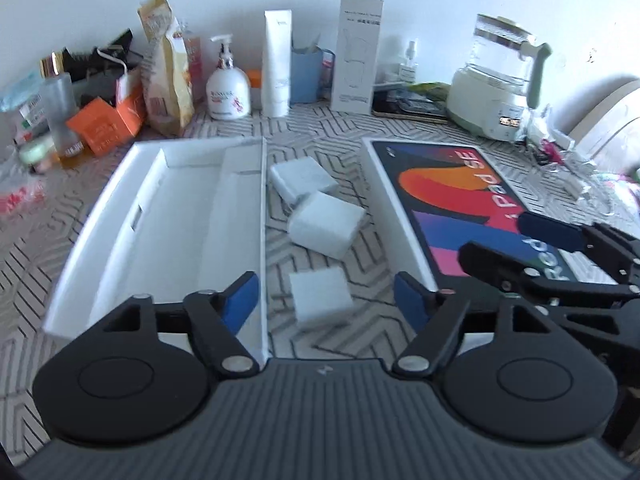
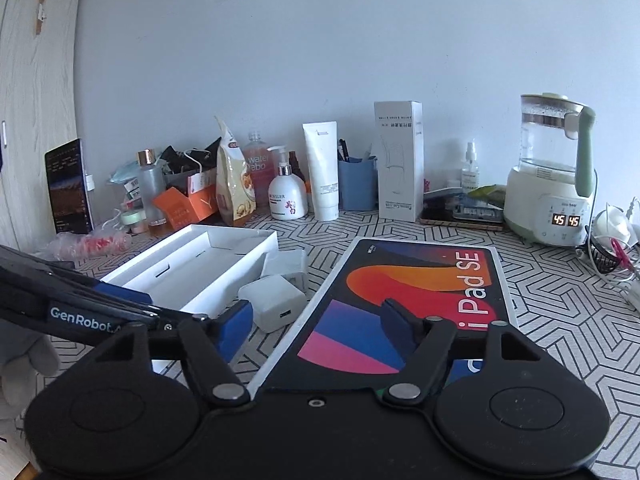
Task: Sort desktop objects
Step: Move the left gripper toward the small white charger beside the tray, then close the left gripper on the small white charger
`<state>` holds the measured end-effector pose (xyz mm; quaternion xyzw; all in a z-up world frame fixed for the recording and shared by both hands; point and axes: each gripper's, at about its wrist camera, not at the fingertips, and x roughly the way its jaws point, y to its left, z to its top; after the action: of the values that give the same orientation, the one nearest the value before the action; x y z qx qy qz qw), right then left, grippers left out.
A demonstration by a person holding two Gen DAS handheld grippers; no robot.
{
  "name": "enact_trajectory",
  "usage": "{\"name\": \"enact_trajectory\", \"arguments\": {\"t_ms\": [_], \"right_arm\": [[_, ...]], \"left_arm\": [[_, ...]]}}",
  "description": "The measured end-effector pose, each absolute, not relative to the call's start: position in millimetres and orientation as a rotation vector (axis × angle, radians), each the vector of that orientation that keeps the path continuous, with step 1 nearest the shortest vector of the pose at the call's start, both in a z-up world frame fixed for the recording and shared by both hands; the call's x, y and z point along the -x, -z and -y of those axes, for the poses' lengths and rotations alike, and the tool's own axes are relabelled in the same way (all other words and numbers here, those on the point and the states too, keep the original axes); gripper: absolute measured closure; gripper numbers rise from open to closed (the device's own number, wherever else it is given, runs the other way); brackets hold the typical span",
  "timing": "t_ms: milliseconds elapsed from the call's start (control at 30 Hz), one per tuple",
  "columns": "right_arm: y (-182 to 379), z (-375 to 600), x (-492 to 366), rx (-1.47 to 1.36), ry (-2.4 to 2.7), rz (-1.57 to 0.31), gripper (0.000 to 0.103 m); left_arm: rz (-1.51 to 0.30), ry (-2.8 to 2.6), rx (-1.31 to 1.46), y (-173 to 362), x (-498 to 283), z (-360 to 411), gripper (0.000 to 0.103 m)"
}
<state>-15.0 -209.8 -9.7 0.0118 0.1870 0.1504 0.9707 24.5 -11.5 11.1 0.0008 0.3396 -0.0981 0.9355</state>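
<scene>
Chargers — three white cubes (image 1: 326,224) — lay on the patterned desk (image 1: 348,128) between an open white box tray (image 1: 168,220) and a colourful tablet box lid (image 1: 460,208). Left claw (image 1: 325,300) hovered wide open above the nearest cube. Right claw (image 2: 316,322) — also wide, holding nothing — hung over the lid's near end.

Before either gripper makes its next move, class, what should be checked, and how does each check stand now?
1. Left gripper open, nothing held: ok.
2. Right gripper open, nothing held: ok.
3. White tray has room: ok.
4. Three white blocks lie loose between tray and tablet box, not under anything: ok.
5. Nearest block lies ahead between the left fingers: ok.
6. Which block goes where: cannot tell.
</scene>
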Motion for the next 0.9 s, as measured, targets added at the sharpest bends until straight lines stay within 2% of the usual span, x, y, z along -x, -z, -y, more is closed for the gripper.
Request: {"name": "enact_trajectory", "arguments": {"t_ms": [300,400,433,667,833,900], "right_arm": [[9.9,236.7,18.5,-0.063,-0.273,-0.366,0.022],[7.8,245.8,16.9,-0.085,-0.285,-0.345,0.012],[8.1,247.7,15.9,-0.089,-0.286,-0.340,0.012],[12.7,254.3,7.9,-0.090,-0.275,-0.341,0.012],[11.2,257.7,8.6,-0.095,-0.285,-0.332,0.012],[13.2,258.7,13.9,-0.090,-0.275,-0.341,0.012]], "left_arm": [[-0.743,0.212,-0.052,1.8,-26.6,20.3,0.019],[-0.742,0.252,-0.033,2.0,-20.9,25.9,0.019],[-0.747,0.251,-0.034,2.1,-21.2,29.2,0.019],[-0.769,0.224,-0.111,9.8,-36.0,46.9,0.033],[-0.799,0.183,-0.118,20.7,-49.7,44.5,0.036],[-0.791,0.151,-0.122,22.8,-54.5,46.1,0.050]]}}
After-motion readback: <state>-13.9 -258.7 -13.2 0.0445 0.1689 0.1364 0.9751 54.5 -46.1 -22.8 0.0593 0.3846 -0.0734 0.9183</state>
